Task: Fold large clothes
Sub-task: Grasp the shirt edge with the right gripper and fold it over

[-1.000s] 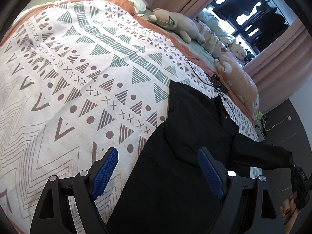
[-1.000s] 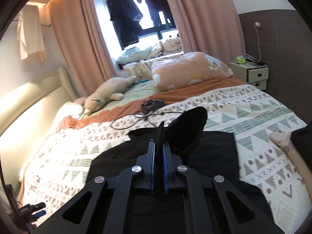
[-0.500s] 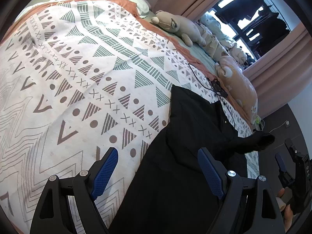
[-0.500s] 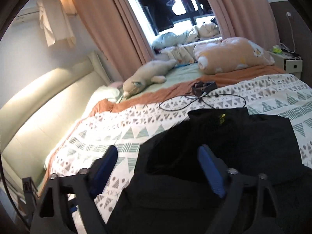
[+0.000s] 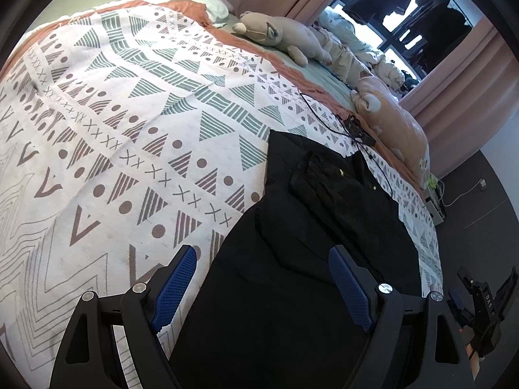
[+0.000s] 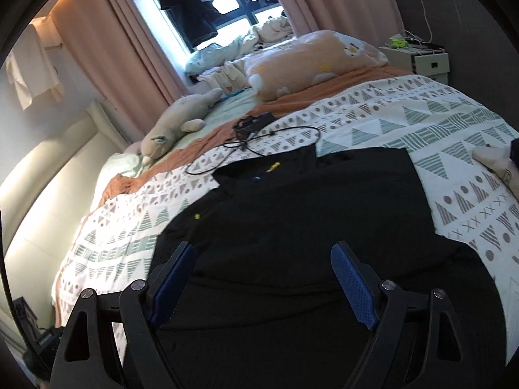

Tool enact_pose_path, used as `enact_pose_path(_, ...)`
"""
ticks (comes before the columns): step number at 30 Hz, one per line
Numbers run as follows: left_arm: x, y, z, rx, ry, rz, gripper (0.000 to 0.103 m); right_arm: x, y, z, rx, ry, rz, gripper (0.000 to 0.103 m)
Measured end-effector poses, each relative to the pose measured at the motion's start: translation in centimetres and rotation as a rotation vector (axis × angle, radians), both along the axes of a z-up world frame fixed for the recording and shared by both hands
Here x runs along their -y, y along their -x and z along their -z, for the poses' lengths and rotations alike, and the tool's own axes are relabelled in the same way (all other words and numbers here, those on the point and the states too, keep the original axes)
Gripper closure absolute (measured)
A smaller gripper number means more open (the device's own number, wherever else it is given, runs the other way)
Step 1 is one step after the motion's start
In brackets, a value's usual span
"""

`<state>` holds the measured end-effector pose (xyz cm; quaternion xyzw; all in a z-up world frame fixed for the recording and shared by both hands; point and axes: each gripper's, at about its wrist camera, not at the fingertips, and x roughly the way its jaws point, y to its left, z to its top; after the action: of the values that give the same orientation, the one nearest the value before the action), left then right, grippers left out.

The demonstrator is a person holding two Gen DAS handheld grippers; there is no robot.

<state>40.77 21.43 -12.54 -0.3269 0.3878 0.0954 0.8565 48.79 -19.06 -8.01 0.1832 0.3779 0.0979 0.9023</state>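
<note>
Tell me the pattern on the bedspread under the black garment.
White bedspread with grey-green and brown triangles, dots and crosses; clearest in the left wrist view.

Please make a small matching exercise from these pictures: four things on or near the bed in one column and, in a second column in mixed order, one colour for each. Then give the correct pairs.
Things:
1. garment spread on the bed
2. pads of the right gripper
3. curtains at the window
4. long plush toy near the headboard

Colours:
A. blue
B. beige
C. black
D. pink

Pairs: 1-C, 2-A, 3-D, 4-B
</note>
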Motion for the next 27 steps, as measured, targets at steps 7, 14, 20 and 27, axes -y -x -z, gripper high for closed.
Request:
enact_pose_path(7,2.7,-2.6,0.2,-0.017,-0.105,0.074,0.019,8.1,0.3,3.6,-0.083,-0.096,0.095,0.018)
enact_pose_path(14,4.4,-5.6,0.8,-0.015,-0.118,0.111,0.019,12.8,-0.8,8.0,-0.183,-0.286,0.138,0.021)
enact_pose_path(20,5.0,-9.6,2.5,-0.059,-0.156,0.129,0.019,14.1,-2.3,11.1,-0.261,-0.483,0.152,0.022)
enact_pose_path(27,5.8,-15.6,4.9,-0.123,-0.167,0.169,0.019,14.3,-4.6,13.2,-0.306,-0.466,0.214,0.038)
